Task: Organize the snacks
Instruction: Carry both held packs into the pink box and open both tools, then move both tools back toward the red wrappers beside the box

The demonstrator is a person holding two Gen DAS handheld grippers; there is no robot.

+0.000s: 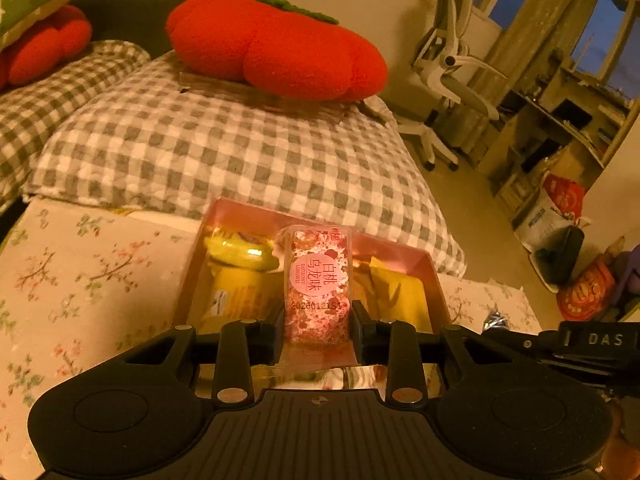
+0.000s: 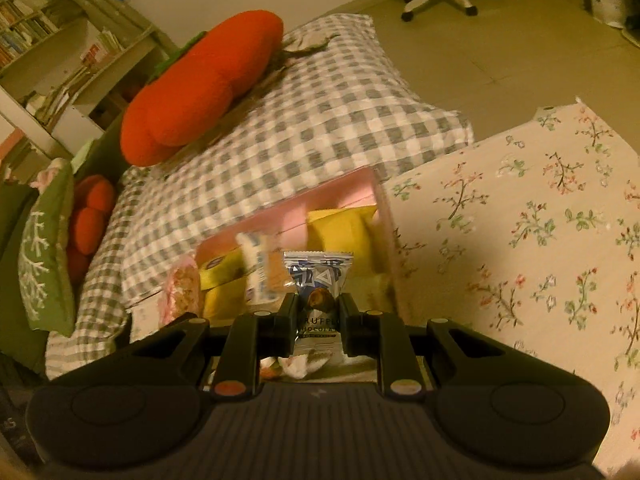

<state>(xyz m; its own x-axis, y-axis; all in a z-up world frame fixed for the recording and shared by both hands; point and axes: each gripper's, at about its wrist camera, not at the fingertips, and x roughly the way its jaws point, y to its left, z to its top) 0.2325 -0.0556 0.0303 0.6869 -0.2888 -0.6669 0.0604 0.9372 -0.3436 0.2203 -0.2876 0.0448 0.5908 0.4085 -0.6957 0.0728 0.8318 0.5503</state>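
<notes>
My left gripper is shut on a pink speckled snack pack with a round pink label, held upright over the near edge of a pink box. Yellow snack packets lie inside that box. In the right wrist view my right gripper is shut on a silver-blue truffle chocolate wrapper, just in front of the same pink box. The box there holds yellow packets and a white-blue packet. The pink snack pack shows at the box's left.
The box sits on a floral tablecloth beside a bed with a grey checked quilt. A big red plush pillow lies on the quilt. A white office chair and shelves stand beyond. Bags sit on the floor at right.
</notes>
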